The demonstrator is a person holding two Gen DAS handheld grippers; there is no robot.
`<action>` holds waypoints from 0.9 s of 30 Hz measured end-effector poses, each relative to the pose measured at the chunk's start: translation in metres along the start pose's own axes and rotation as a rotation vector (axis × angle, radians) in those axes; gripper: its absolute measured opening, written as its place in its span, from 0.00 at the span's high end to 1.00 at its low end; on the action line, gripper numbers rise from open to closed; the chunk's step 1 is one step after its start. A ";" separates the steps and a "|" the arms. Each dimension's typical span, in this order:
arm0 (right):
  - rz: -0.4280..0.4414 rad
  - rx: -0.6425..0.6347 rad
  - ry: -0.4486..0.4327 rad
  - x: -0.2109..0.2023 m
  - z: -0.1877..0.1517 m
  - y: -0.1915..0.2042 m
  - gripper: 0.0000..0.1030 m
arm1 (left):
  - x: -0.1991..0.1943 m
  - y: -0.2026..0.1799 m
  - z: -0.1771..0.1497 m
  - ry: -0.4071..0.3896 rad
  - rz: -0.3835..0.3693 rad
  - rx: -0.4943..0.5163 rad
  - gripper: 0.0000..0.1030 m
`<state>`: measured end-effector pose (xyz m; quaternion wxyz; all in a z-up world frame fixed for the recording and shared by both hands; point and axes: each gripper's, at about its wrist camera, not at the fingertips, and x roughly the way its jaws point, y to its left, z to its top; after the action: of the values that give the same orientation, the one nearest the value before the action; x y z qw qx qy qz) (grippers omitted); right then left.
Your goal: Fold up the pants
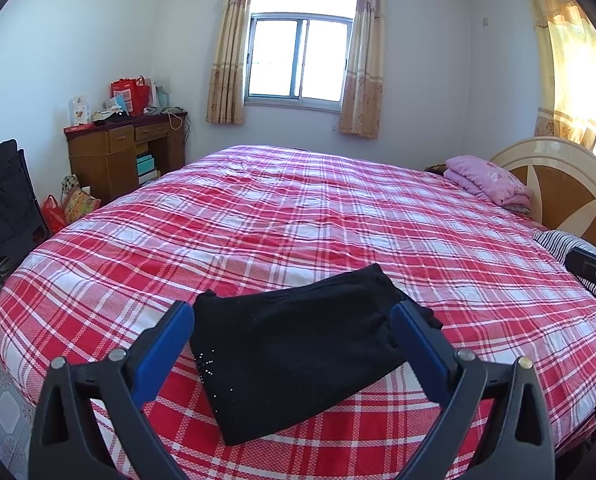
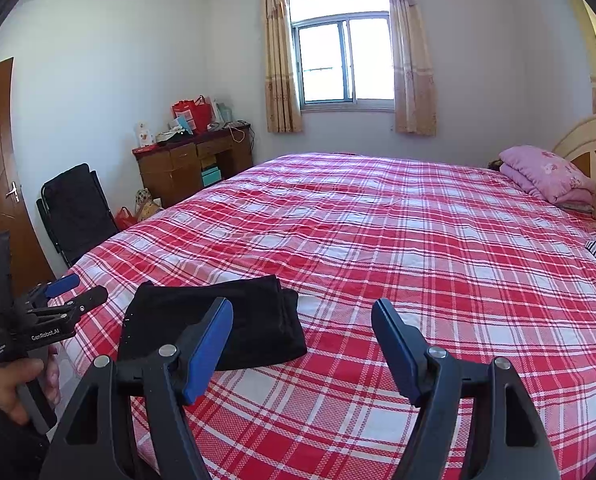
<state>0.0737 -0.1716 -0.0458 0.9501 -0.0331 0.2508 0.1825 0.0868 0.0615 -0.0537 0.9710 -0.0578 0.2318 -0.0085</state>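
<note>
The pants (image 1: pixel 298 344) lay folded near the bed's (image 1: pixel 338 216) front edge, both grippers (image 1: pixel 294 320) (image 2: pixel 302 320) spread and holding nothing, so a gentle pat flat seemed enough.

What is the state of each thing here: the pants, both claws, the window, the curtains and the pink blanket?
Black pants: folded into a compact stack, lying flat on the plaid bedspread.
Left claw: open, holding nothing.
Right claw: open, holding nothing.
Window: shut.
Curtains: drawn aside.
Pink blanket: folded, beside the headboard.
</note>
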 end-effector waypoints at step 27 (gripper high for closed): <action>-0.005 -0.008 -0.004 -0.001 0.000 0.001 0.28 | -0.001 0.002 0.001 -0.006 0.006 0.000 0.02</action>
<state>0.0726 -0.1707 -0.0453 0.9508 -0.0373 0.2482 0.1814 0.0861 0.0633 -0.0521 0.9718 -0.0569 0.2289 -0.0056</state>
